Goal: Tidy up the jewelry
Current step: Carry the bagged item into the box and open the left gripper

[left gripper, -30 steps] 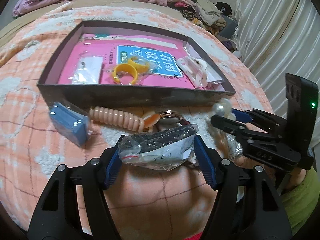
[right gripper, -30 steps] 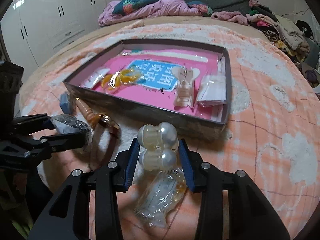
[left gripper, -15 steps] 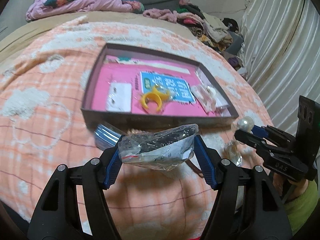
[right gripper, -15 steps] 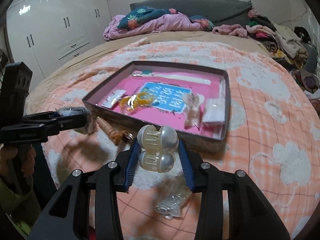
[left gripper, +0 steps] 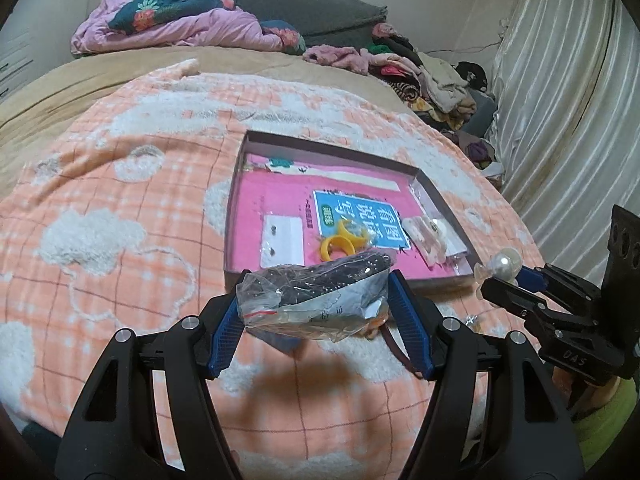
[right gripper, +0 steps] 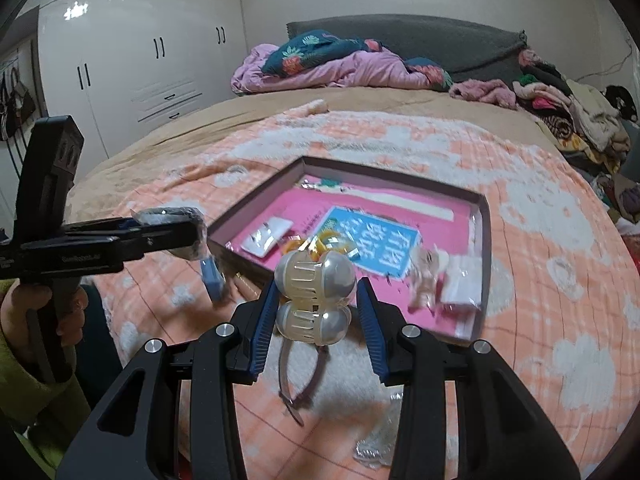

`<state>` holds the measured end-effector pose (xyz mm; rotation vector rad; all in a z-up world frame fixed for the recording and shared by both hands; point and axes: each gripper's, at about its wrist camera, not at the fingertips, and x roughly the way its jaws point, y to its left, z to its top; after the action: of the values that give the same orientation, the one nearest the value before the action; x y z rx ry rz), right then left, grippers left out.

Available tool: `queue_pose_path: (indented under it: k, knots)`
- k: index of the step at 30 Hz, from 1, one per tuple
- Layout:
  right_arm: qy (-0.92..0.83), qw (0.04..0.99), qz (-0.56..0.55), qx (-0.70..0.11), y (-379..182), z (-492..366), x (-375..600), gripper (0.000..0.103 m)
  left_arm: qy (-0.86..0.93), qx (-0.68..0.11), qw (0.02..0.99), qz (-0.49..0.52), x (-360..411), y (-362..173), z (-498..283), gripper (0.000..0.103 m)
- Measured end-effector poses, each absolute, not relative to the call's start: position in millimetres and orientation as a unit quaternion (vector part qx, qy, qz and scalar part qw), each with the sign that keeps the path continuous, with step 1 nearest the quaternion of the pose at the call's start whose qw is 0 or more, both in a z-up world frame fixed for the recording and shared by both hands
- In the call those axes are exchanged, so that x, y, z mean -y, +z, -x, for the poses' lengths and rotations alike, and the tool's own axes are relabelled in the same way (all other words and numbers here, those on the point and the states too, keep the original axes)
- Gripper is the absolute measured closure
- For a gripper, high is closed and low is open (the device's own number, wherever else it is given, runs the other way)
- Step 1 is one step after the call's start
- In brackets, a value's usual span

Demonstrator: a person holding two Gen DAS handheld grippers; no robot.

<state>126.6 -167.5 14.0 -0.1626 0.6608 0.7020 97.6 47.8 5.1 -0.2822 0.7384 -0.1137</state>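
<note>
My left gripper [left gripper: 314, 300] is shut on a clear plastic bag of dark jewelry [left gripper: 316, 294], held above the bed in front of the box. My right gripper [right gripper: 316, 304] is shut on a pearl-coloured hair claw clip [right gripper: 316, 292], also held in the air. The shallow box [left gripper: 332, 152] with a pink lining lies on the blanket; it also shows in the right wrist view [right gripper: 486, 240]. In it are yellow rings [left gripper: 340, 242], an earring card [left gripper: 282, 240], a white clip [left gripper: 424, 236] and small bags [right gripper: 460, 284].
An orange-and-white fleece blanket [left gripper: 120, 208] covers the bed. A blue box [right gripper: 212, 280], a brown strap [right gripper: 296, 376] and a clear bag [right gripper: 376, 436] lie in front of the box. Piled clothes [left gripper: 424, 72] lie at the far right, curtains [left gripper: 568, 120] on the right, wardrobes [right gripper: 132, 68] on the left.
Both grippers have risen well above the bed with their loads still held. The box and the loose items on the blanket now look smaller and lower.
</note>
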Motion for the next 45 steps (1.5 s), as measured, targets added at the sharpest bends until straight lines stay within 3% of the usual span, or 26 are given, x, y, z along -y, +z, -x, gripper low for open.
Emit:
queue_pose_path:
  k: [28, 36, 45]
  knots:
    - [0.326, 0.909, 0.069, -0.248, 71.4, -172.8, 143.5, 0.064, -0.058, -0.331, 0.934, 0.118, -51.5, 29.1, -150.5, 0.044]
    - [0.320, 0.912, 0.006, -0.257, 59.0, -187.8, 156.4, 0.064, -0.057, -0.342, 0.931, 0.118, -44.9, 18.1, -166.2, 0.044]
    - [0.308, 0.907, 0.016, -0.288, 25.2, -202.2, 162.0, 0.064, -0.051, -0.368, 0.922, 0.110, -34.0, -2.6, -187.6, 0.044]
